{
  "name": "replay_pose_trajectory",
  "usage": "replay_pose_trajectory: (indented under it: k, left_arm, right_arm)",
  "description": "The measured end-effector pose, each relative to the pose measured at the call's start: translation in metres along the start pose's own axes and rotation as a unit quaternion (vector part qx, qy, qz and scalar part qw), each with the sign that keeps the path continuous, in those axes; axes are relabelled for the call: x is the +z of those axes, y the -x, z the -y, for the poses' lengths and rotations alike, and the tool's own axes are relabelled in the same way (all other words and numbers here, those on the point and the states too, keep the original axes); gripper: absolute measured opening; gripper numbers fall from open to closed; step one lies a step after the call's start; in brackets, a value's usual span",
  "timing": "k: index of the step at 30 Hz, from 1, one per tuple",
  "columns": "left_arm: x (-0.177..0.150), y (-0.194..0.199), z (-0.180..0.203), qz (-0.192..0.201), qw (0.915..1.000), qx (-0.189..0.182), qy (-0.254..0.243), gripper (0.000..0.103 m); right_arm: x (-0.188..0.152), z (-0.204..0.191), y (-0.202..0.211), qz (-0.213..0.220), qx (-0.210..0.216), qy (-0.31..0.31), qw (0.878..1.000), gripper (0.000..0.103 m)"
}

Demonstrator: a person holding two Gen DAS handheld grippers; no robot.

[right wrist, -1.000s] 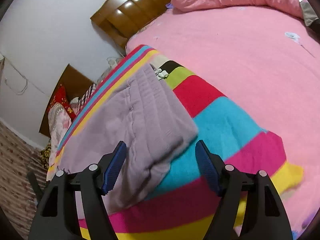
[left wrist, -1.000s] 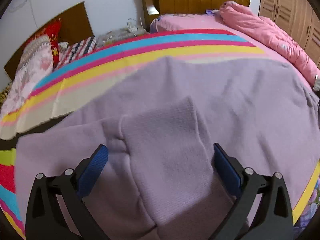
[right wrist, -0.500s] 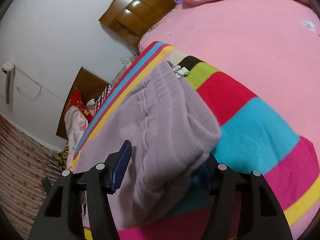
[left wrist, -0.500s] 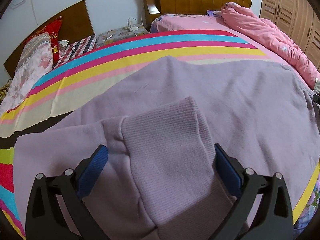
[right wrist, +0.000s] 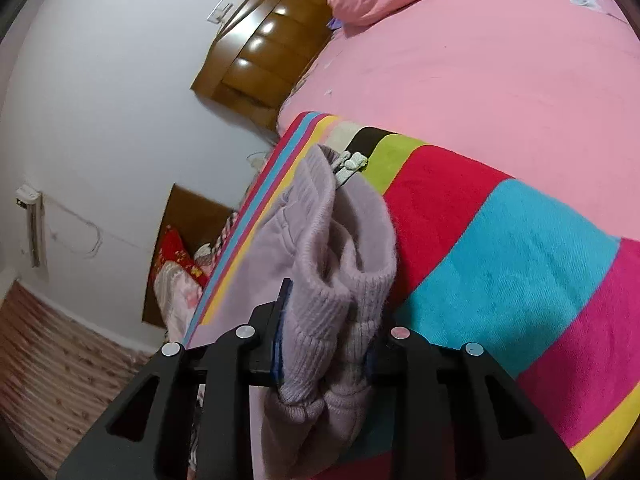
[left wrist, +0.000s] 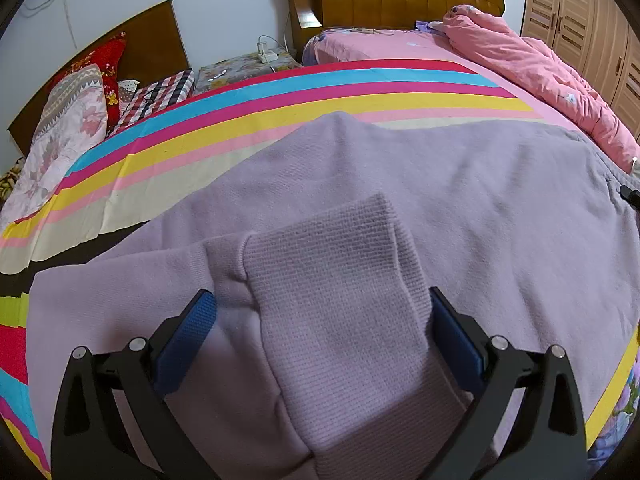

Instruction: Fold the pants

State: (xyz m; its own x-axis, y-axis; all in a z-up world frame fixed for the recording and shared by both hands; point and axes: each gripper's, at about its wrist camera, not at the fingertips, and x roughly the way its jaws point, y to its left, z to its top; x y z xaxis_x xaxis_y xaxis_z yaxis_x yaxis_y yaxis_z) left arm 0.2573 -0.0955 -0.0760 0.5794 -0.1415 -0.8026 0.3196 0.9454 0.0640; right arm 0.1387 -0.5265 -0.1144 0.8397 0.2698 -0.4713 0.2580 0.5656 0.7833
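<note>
The lilac knit pants [left wrist: 440, 208] lie spread across the striped blanket [left wrist: 280, 92] on the bed. In the left wrist view a ribbed cuff [left wrist: 340, 304] lies between the blue pads of my left gripper [left wrist: 320, 320], whose jaws stand wide apart around it. In the right wrist view my right gripper [right wrist: 326, 344] is shut on the bunched ribbed waistband end of the pants [right wrist: 332, 264], lifted off the blanket; a grey drawstring [right wrist: 350, 166] shows at its far edge.
A pink quilt [left wrist: 540, 68] is heaped at the back right of the pink sheet [right wrist: 480, 60]. Wooden headboard [left wrist: 392, 0], pillows [left wrist: 68, 120] and a bedside table lie to the left. Wardrobe doors [left wrist: 580, 20] stand at the right.
My right gripper moved onto the pants' end and closed on it, bunching and lifting the fabric. My left gripper stayed open and nearly still over the cuff.
</note>
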Motion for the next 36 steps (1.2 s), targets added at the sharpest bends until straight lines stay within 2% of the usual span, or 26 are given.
replay_pose_trajectory:
  k: [6, 10, 12, 14, 16, 18, 19, 20, 21, 23, 24, 25, 26, 27, 29, 30, 31, 32, 36]
  left_arm:
    - [0.0, 0.0, -0.001, 0.0, 1.0, -0.001, 0.0, 0.102]
    - [0.0, 0.0, -0.001, 0.0, 1.0, -0.001, 0.0, 0.102]
    - [0.0, 0.0, 0.0, 0.0, 1.0, 0.0, 0.001, 0.102]
    - [0.0, 0.0, -0.001, 0.0, 1.0, 0.0, 0.0, 0.102]
    - [0.0, 0.0, 0.0, 0.0, 1.0, 0.0, 0.0, 0.102]
    - [0.0, -0.001, 0.0, 0.0, 1.0, 0.0, 0.0, 0.102]
    - [0.0, -0.001, 0.0, 0.0, 1.0, 0.0, 0.0, 0.102]
    - [0.0, -0.001, -0.001, 0.0, 1.0, 0.0, 0.0, 0.102]
    - [0.0, -0.001, -0.001, 0.0, 1.0, 0.001, 0.0, 0.102]
    - [0.001, -0.001, -0.001, 0.0, 1.0, 0.001, 0.001, 0.102]
    - [0.001, -0.001, -0.002, 0.0, 1.0, 0.001, 0.001, 0.102]
    - [0.001, 0.0, -0.002, 0.0, 1.0, 0.001, 0.001, 0.102]
    - [0.001, -0.001, -0.002, 0.0, 1.0, 0.001, 0.0, 0.102]
    - [0.001, -0.001, -0.002, 0.0, 1.0, 0.001, 0.0, 0.102]
    - [0.002, 0.0, -0.003, -0.001, 1.0, 0.0, 0.001, 0.102]
    - [0.002, 0.0, -0.003, -0.001, 1.0, 0.0, 0.0, 0.102]
    - [0.002, 0.0, -0.003, -0.001, 1.0, 0.0, 0.0, 0.102]
    - [0.003, 0.0, -0.004, -0.001, 1.0, -0.001, 0.001, 0.102]
    - [0.009, 0.015, -0.003, -0.013, 0.9999, -0.002, 0.009, 0.101]
  right_arm:
    - [-0.004, -0.003, -0.001, 0.022, -0.009, -0.002, 1.0, 0.03]
    - [-0.003, -0.004, -0.003, 0.016, -0.039, -0.006, 0.999, 0.031]
    - [-0.003, -0.013, -0.006, 0.008, -0.067, 0.015, 0.998, 0.038]
    - [-0.004, -0.022, -0.007, -0.002, -0.098, 0.044, 0.994, 0.05]
    - [-0.002, -0.034, -0.001, 0.004, -0.156, 0.066, 0.985, 0.061]
    - [-0.004, -0.054, 0.014, 0.056, -0.222, 0.104, 0.968, 0.063]
    - [-0.01, -0.076, 0.019, 0.083, -0.243, 0.161, 0.953, 0.063]
    - [-0.018, -0.098, 0.019, 0.088, -0.239, 0.213, 0.943, 0.063]
    - [-0.025, -0.112, 0.015, 0.08, -0.228, 0.247, 0.938, 0.064]
    - [-0.057, -0.146, -0.011, -0.005, -0.179, 0.333, 0.926, 0.078]
    - [-0.071, -0.155, -0.021, -0.037, -0.165, 0.362, 0.917, 0.078]
    - [-0.091, -0.164, -0.033, -0.066, -0.158, 0.405, 0.898, 0.078]
    - [-0.112, -0.168, -0.045, -0.089, -0.168, 0.445, 0.875, 0.079]
    - [-0.122, -0.168, -0.051, -0.104, -0.174, 0.464, 0.862, 0.079]
    - [-0.146, -0.156, -0.068, -0.146, -0.198, 0.515, 0.821, 0.079]
    - [-0.142, -0.149, -0.063, -0.133, -0.18, 0.511, 0.83, 0.081]
    - [-0.134, -0.139, -0.061, -0.144, -0.175, 0.49, 0.842, 0.084]
    - [-0.12, -0.127, -0.056, -0.155, -0.161, 0.461, 0.859, 0.084]
    - [-0.101, -0.111, -0.03, -0.158, -0.153, 0.463, 0.858, 0.084]
